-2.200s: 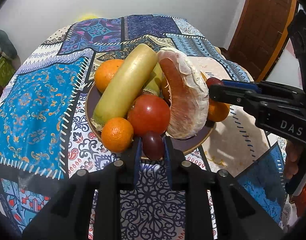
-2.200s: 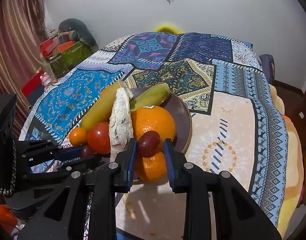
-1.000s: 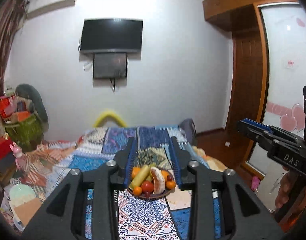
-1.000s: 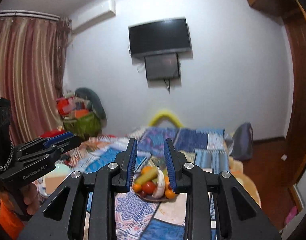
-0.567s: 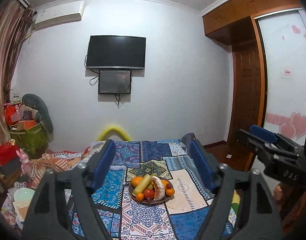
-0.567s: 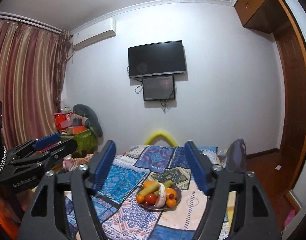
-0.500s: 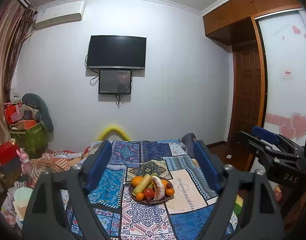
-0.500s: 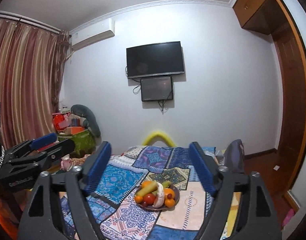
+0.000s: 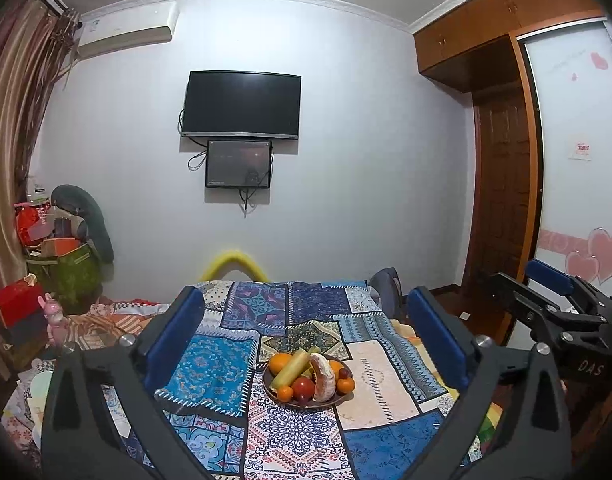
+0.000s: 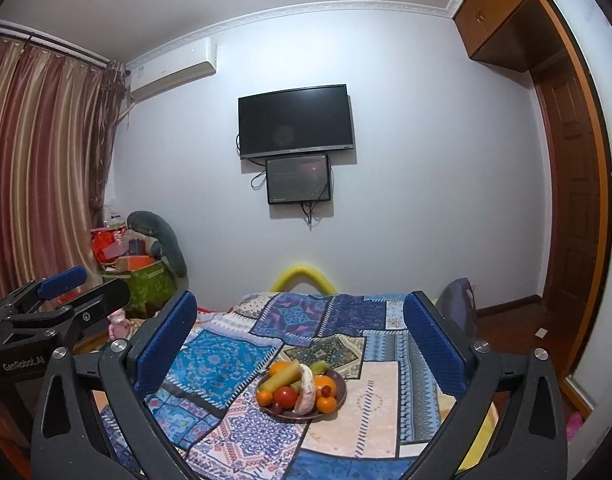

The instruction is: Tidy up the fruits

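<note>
Left gripper (image 9: 306,336): black two-finger frame with blue ribbed pads, spread wide, holding nothing; raised well back from the bed.
Right gripper (image 10: 299,336): same build, likewise spread wide and empty; seen from the side at the right edge of the left wrist view, level with its partner.
Patchwork bedspread (image 10: 225,364): blue, white and cream printed cloth, soft and slightly rumpled under the plate.
Dark brown round plate (image 10: 340,384): resting near the middle of the bedspread, framed between the fingers in both views.
Fruits on the plate: long yellow-green fruit (image 9: 289,368) laid diagonally; peeled pale pomelo wedge (image 9: 324,376) leaning beside it; red tomato-like fruit (image 9: 303,386) at the front; oranges (image 9: 344,384) around the rim; small dark fruits, possibly grapes or plums, too small to tell.
Task status: all visible fruit gathered on the plate, none seen loose on the cloth; arrangement judged complete or nearly so.
Risk, pile: wedge and long fruit only propped on round fruits; any nudge of the plate or cloth likely to start a roll.
Risk, surface: yielding mattress able to tilt the plate under a pressing gripper, spilling fruit toward the bed edge.
Risk, re-approach: wide fingers descending over a crowded heap liable to knock neighbours off.
Far wall: black wall-mounted television (image 10: 295,126) above a smaller dark screen (image 10: 297,180); white air conditioner (image 10: 173,68) at upper left.
</note>
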Available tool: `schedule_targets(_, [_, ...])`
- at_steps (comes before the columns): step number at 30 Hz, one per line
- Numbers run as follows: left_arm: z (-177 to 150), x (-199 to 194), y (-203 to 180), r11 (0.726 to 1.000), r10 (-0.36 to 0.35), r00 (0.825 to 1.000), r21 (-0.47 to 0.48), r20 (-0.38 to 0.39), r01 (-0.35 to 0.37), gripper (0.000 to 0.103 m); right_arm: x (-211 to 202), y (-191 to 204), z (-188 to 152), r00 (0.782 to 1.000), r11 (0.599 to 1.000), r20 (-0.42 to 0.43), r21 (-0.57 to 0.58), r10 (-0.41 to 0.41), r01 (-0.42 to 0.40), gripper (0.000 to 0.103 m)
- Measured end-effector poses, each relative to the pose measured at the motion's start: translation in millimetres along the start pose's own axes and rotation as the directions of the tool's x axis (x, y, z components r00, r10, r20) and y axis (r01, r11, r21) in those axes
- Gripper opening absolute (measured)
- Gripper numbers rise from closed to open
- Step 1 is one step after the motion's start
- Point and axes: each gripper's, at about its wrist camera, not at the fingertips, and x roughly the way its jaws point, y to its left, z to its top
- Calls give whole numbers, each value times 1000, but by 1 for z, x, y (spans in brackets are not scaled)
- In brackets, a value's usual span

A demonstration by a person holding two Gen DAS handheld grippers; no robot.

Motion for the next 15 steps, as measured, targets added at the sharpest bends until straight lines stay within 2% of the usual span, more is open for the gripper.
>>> schedule_targets(15, [-1, 1, -8, 1000, 3, 1000, 16, 4, -3, 103, -7, 1, 2, 1000, 1000, 8, -10, -12, 12, 103])
